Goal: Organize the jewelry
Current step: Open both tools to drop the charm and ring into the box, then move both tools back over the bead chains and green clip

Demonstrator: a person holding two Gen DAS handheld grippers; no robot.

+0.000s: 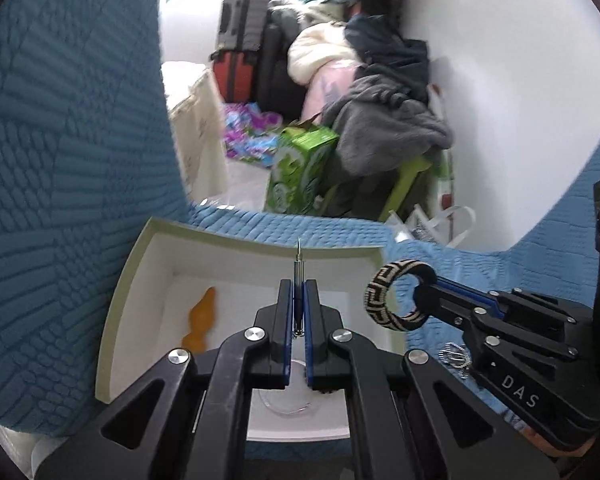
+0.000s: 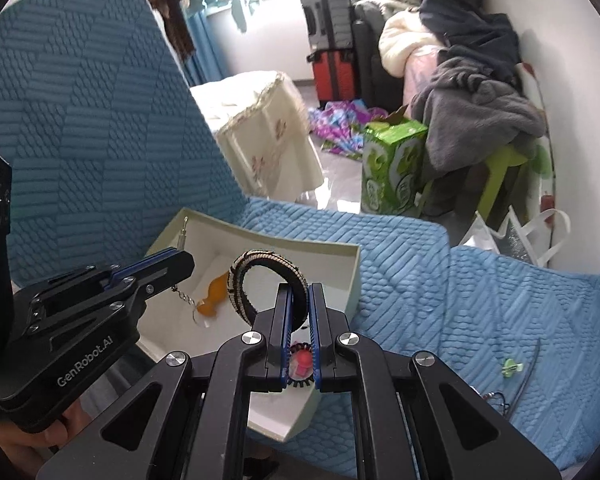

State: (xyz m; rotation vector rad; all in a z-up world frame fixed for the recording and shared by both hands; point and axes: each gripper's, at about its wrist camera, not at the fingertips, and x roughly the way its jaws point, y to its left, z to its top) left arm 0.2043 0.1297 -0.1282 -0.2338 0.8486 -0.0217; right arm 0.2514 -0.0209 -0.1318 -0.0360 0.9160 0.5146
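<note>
A white open box [image 1: 236, 248] [image 2: 340, 276] sits on the blue quilted sofa. My left gripper [image 1: 299, 292] [image 2: 180, 258] is shut on a thin metal keychain piece [image 1: 298, 276] over the box; its chain and ring [image 2: 188, 300] hang into the box. My right gripper [image 2: 300, 300] [image 1: 420, 294] is shut on a black-and-cream patterned bangle [image 2: 256, 284] [image 1: 384, 296], held upright above the box's right edge. An orange pendant [image 1: 202, 320] [image 2: 214, 292] lies inside the box. A red-and-black item [image 2: 300, 364] shows below my right fingers.
Small jewelry pieces lie on the sofa seat: a green clip [image 2: 512, 368], a thin pin [image 2: 530, 368] and a silver piece [image 1: 454, 356]. The sofa back [image 2: 80, 120] rises at left. Beyond the seat edge stand a green carton [image 2: 392, 164], suitcases [image 2: 332, 40] and piled clothes [image 2: 476, 92].
</note>
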